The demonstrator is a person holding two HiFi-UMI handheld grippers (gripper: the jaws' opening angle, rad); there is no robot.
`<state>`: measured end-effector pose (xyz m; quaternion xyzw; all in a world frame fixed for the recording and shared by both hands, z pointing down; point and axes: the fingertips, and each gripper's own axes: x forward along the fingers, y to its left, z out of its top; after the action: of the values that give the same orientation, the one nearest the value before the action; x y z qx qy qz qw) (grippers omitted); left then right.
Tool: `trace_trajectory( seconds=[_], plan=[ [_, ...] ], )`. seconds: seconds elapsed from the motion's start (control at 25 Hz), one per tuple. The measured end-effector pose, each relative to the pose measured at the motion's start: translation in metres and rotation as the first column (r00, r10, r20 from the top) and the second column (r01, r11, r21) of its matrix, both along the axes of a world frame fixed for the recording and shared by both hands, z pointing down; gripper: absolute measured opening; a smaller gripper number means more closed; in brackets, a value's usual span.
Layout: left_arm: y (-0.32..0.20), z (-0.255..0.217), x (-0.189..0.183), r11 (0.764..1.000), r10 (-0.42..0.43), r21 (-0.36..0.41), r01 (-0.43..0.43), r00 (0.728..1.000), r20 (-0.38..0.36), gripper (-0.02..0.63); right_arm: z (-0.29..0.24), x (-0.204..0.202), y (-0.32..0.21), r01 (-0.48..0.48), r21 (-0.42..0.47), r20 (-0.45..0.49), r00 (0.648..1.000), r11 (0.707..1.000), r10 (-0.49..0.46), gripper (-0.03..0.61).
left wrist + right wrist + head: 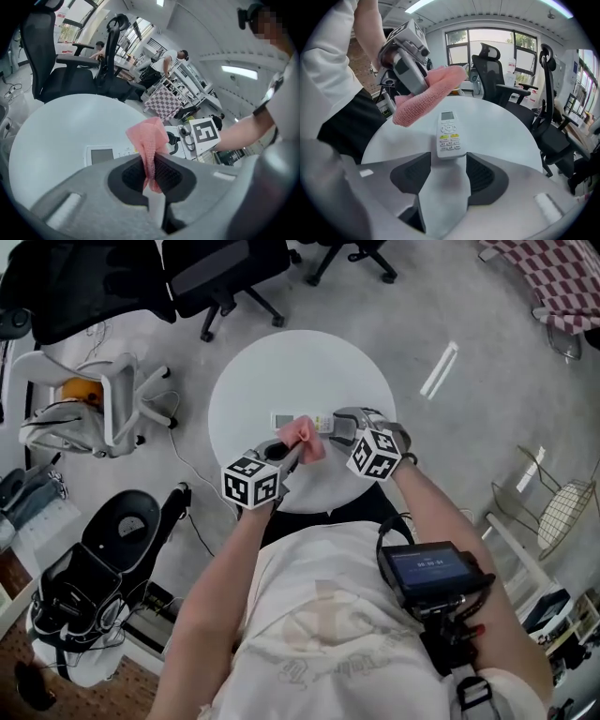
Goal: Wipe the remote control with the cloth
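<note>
Office chairs [225, 273] stand beyond the round white table [281, 371]. Your remote control [449, 133], white with a small screen, lies flat near the table's centre. It is likely rigid, light and slick, so clamp its long edges. Your right gripper [447, 172] stands released at its button end. Your left gripper [152, 177] clenches the soft pink cloth [149, 138] above the table.
</note>
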<state>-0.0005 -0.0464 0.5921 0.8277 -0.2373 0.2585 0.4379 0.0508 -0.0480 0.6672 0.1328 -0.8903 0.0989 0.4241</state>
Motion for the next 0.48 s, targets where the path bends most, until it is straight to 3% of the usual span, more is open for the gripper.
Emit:
trace_trajectory(
  seconds=[0.28,0.48],
  plan=[
    [-0.018,0.027,0.009,0.998,-0.002,-0.059,0.004,0.999,0.033,0.02,0.007,-0.01,-0.006,0.051,0.024,0.021,0.998,0.998,-0.052,0.234],
    [-0.025,0.039,0.028,0.993,0.051,-0.105,-0.045,0.997,0.06,0.02,0.005,-0.014,-0.009,0.057,0.026,0.035,0.998,0.998,-0.058,0.21]
  ],
)
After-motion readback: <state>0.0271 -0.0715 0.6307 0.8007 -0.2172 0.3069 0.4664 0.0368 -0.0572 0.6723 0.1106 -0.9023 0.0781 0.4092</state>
